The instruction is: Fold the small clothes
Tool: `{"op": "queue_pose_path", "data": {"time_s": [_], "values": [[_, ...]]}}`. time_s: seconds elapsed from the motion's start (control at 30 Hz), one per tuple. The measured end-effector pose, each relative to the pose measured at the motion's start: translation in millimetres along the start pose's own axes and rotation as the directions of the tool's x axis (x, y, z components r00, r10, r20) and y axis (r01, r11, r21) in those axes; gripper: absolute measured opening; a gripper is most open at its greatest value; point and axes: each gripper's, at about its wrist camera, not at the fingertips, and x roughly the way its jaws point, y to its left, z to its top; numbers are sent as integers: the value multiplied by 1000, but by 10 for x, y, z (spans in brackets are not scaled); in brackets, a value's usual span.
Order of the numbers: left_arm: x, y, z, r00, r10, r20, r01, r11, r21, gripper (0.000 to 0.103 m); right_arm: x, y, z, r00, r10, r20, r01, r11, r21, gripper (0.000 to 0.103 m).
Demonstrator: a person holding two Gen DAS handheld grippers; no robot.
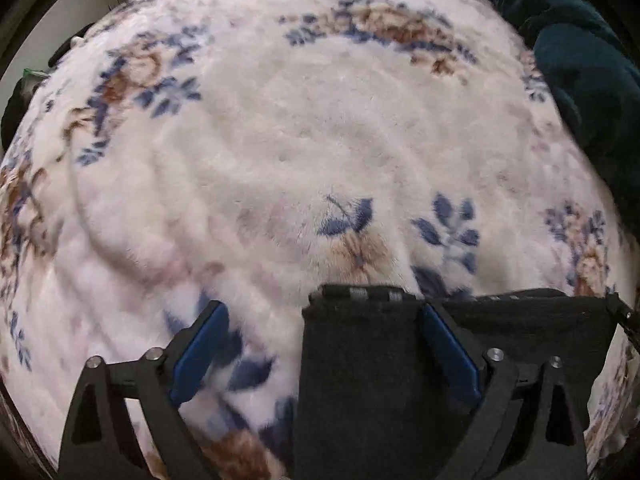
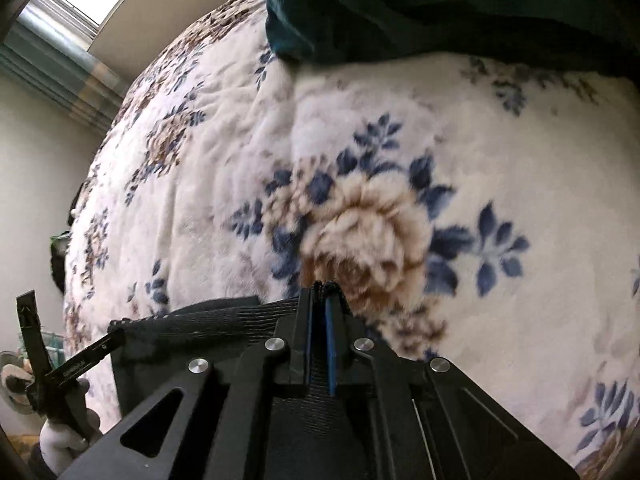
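A small black garment (image 1: 360,368) with a ribbed waistband hangs in front of my left gripper (image 1: 324,312), whose blue-padded fingers stand wide apart; the cloth lies against the right finger (image 1: 448,344) only. In the right wrist view my right gripper (image 2: 320,300) is shut on the edge of the same black garment (image 2: 208,320), which stretches away to the left. The other gripper's fingertip (image 2: 80,364) shows at the cloth's far left corner. The garment is held just above a fluffy white blanket with blue and brown flowers (image 1: 280,140).
The floral blanket (image 2: 400,160) covers the bed. A dark teal fabric heap (image 1: 580,60) lies at the far right of the bed, also at the top of the right wrist view (image 2: 440,4). A window and wall (image 2: 52,40) stand to the left, with stuffed toys (image 2: 56,440) below.
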Motion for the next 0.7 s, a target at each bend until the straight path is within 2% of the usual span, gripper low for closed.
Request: {"op": "queue_pose_path", "data": {"time_s": [0.07, 0.13, 0.17, 0.23, 0.27, 0.3, 0.37, 0.5, 0.63, 0.67, 0.7], "values": [[65, 57, 46, 999, -31, -20, 31, 999, -39, 103, 101, -18, 45, 1000, -20, -16, 20, 1000, 8, 5], [-11, 99, 64, 998, -50, -33, 47, 997, -66, 103, 312, -106, 79, 995, -12, -104, 17, 999, 46, 6], [-95, 117, 51, 998, -59, -17, 58, 996, -71, 103, 400, -194, 89, 986, 19, -163, -4, 996, 94, 9], [-311, 148, -30, 998, -63, 24, 65, 996, -69, 103, 281, -344, 57, 982, 75, -174, -45, 985, 168, 27], [-439, 167, -111, 997, -65, 42, 68, 995, -66, 103, 181, -387, 25, 982, 82, -168, -52, 983, 175, 42], [-560, 188, -217, 996, -62, 60, 66, 996, -67, 103, 7, -456, -42, 980, 111, -164, -80, 979, 186, 49], [-759, 219, -491, 997, -42, 72, 46, 997, -60, 103, -269, -594, -244, 975, 145, -168, -105, 968, 227, 52], [-892, 317, -1031, 999, 10, 40, -7, 997, -76, 103, -572, -828, -815, 953, 197, -229, -108, 931, 349, 52], [-790, 459, -1435, 999, 23, -43, -29, 989, -144, 103, -381, -933, -1304, 929, 136, -344, 13, 917, 398, 52], [-769, 507, -1529, 998, 4, -63, -15, 985, -173, 103, -341, -939, -1405, 927, 134, -350, 23, 912, 410, 35], [-751, 531, -1586, 997, -9, -73, -4, 982, -187, 103, -359, -923, -1493, 937, 159, -312, -9, 901, 433, 8]]}}
